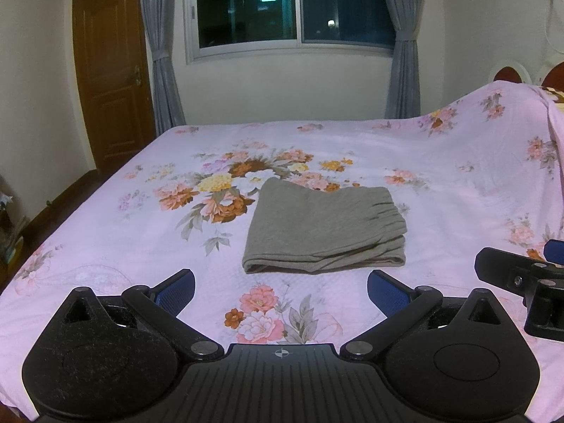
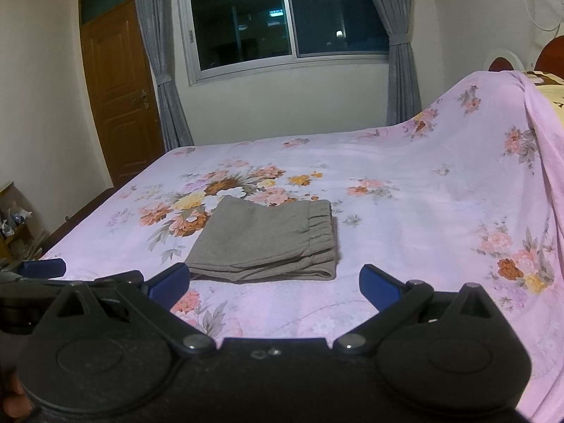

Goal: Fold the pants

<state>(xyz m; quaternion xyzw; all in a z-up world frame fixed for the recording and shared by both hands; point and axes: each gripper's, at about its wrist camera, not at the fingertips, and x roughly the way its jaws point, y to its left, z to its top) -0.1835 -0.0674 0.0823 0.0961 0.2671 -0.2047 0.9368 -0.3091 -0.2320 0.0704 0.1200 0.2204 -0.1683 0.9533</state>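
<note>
Pants: grey pants [image 1: 324, 229] lie folded into a compact, roughly square stack on the bed, near its middle and close to the front edge. The elastic waistband faces right, and several layered edges show along the near side. (In the right wrist view the stack [image 2: 268, 243] sits left of centre.)

Bed: a pink sheet [image 1: 440, 183] printed with orange, yellow and white flowers covers the bed. It rises over a hump at the far right, where a reddish headboard [image 1: 507, 74] shows behind it.

Left gripper: the left gripper [image 1: 280, 290] hovers above the sheet just in front of the pants, touching nothing. Its blue pads [image 1: 176, 290] are spread wide, with bare sheet between them.

Right gripper: the right gripper [image 2: 275, 287] is likewise spread wide and holds nothing. Its left pad [image 2: 169, 285] sits just before the near left corner of the pants; I cannot tell if it touches the cloth.

Grippers together: side by side, the right one's finger [image 1: 511, 268] showing at the right edge of the left wrist view.

Hand: a fingertip [image 2: 14, 405] shows at the lower left corner of the right wrist view.

Room: a dark window [image 1: 296, 7] with grey curtains [image 1: 162, 53] lies beyond the bed, with a brown door [image 1: 109, 70] to the left.
</note>
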